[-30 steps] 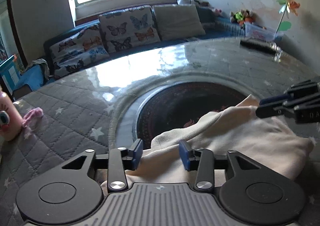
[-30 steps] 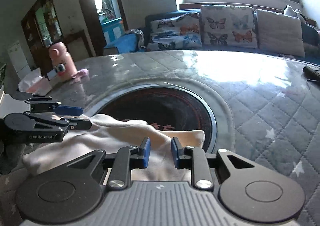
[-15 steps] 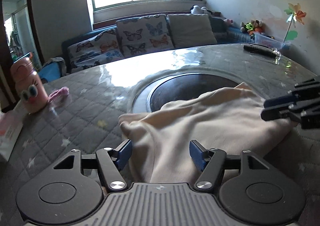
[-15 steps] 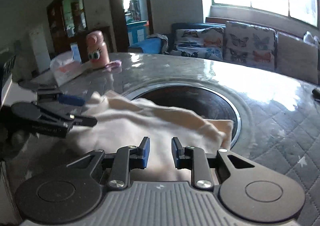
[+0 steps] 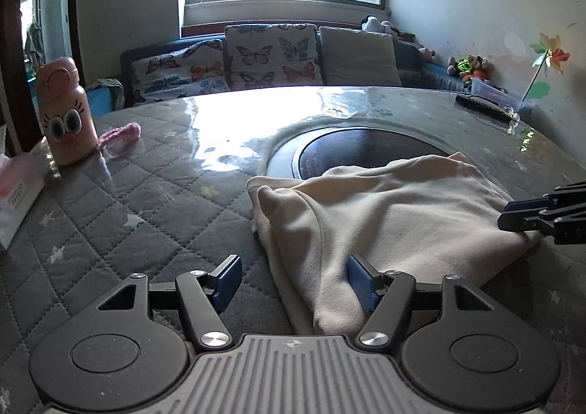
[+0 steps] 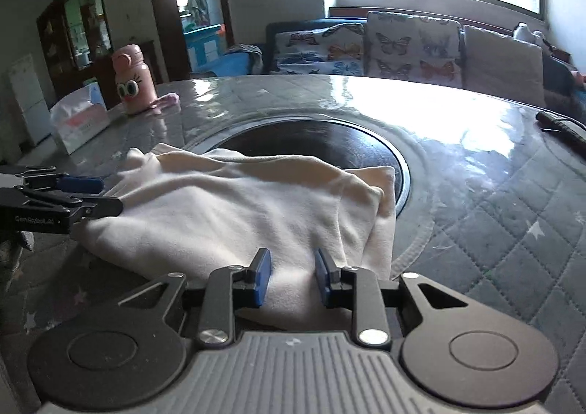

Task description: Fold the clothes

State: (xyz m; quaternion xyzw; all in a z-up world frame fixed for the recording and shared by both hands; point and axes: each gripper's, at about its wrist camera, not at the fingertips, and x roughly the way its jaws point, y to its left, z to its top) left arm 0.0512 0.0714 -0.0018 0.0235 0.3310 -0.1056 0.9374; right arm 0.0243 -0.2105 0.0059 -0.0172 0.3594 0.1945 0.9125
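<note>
A round table point(image 5: 154, 201) carries everything, covered with grey quilted star-print cloth under a glossy clear sheet, with a dark round inset point(image 6: 329, 139) at its middle. A cream garment point(image 5: 395, 216) lies bunched on it, its far edge over the inset's rim. At one side stand a pink bottle point(image 5: 66, 113) with cartoon eyes, a pink strap point(image 5: 121, 132) just beside it and a tissue pack point(image 6: 78, 121) nearby; well apart, near the opposite edge, lies a dark remote point(image 5: 479, 104).
</note>
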